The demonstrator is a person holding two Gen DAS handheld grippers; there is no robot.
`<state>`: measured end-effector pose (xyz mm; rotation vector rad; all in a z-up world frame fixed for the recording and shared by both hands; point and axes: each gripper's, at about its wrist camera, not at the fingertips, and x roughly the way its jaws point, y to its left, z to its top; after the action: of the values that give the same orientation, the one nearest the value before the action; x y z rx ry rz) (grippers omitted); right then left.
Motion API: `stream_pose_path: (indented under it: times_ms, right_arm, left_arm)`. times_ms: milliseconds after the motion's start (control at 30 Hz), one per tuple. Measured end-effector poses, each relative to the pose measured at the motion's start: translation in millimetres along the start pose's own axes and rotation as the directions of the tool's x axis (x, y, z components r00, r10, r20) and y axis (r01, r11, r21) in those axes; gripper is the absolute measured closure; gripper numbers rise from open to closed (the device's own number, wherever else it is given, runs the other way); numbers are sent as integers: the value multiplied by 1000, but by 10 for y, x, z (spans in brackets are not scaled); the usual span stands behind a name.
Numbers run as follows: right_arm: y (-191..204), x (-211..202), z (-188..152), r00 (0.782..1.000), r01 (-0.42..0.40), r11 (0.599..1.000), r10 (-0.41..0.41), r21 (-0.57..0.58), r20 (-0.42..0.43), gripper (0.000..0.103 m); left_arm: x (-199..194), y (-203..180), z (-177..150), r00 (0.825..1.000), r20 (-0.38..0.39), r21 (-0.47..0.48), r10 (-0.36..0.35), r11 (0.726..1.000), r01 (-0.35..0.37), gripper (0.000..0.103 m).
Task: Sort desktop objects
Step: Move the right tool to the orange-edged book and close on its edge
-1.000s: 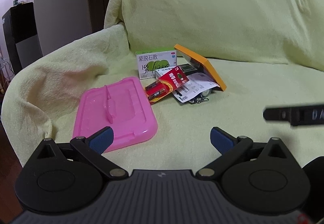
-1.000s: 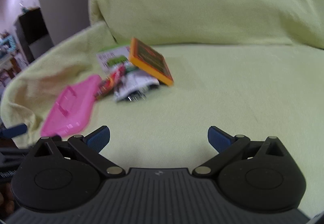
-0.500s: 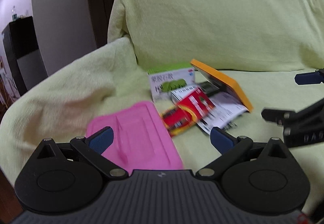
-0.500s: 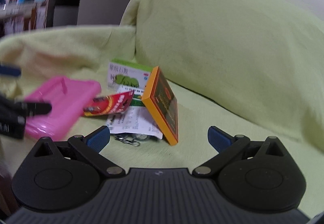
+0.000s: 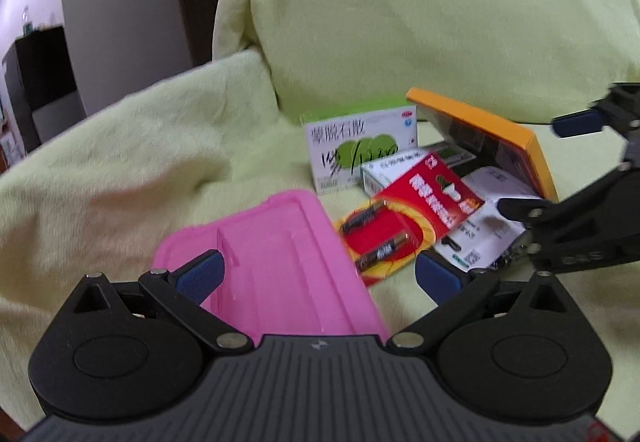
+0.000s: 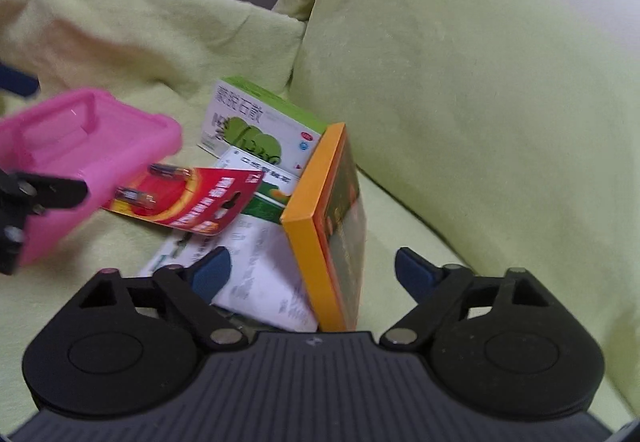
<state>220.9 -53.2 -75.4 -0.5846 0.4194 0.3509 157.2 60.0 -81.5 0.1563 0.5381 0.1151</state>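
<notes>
A: Both grippers have closed in on the pile since a second ago. The left gripper (image 5: 316, 276) now hangs over the near end of the pink tray (image 5: 276, 262), which fills the lower middle of its frame, and the right gripper (image 6: 306, 272) has swung in low behind the orange box (image 6: 328, 226).

B: Are they holding anything?

A: No. Each has its jaws spread wide and empty. The orange box stands tilted on edge in the centre of the right view, leaning over a white leaflet (image 6: 260, 274), with the red battery card (image 5: 404, 218) beside the tray and the green medicine box (image 5: 352, 146) behind, all on the green sofa cover (image 5: 120, 170).

B: So sorting starts now?

A: Probably. The orange box sits between the right jaws, though blur makes contact hard to judge.
</notes>
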Motion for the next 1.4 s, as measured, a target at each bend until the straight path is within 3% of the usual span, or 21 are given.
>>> stream_pose_path:
  times_ms: [67,167,333,433,767,967,1067,1233,1400]
  right_arm:
    - [28,64,20,1000,26,999,-27,-22,-8,44]
    - [53,147,50,999,48,998,-49,-43,-19,59]
    - [58,180,62,998,56,996,-58,-72,-24,76]
    - [60,161,57,998,56,994,-58,-98,-19,84]
    - [-152,-178,56,999,41,996,-40,-85,13,91]
    - [-200,-680,-107,999,-22,998,24,-64,24,91]
    - [-255,-970,-227,998,-54,998,55,-44,16,91]
    - [-448,-1399,-439,996,-77,996,79,54,-31,91]
    - [-596,-1612,-642,990,-65,991,78,117,-115,90]
  left_arm:
    - [0,-6,-4,1000,15,17,15,1000,-15,1]
    - [25,-1,-20,1000,16,23,26,999,-27,1]
    - [18,-4,-23,998,59,18,19,1000,-20,1]
    - [-1,-57,-46,995,97,78,7,997,-15,1]
    - [30,-289,-57,999,17,224,-38,974,33,1]
    - [-68,-419,-68,990,49,302,-132,947,111,1]
    - [-126,-545,-68,977,54,360,-208,916,175,1]
    - [-257,-848,-55,953,37,513,-300,824,239,1]
    - [-433,-1108,-12,905,17,643,-425,698,316,1]
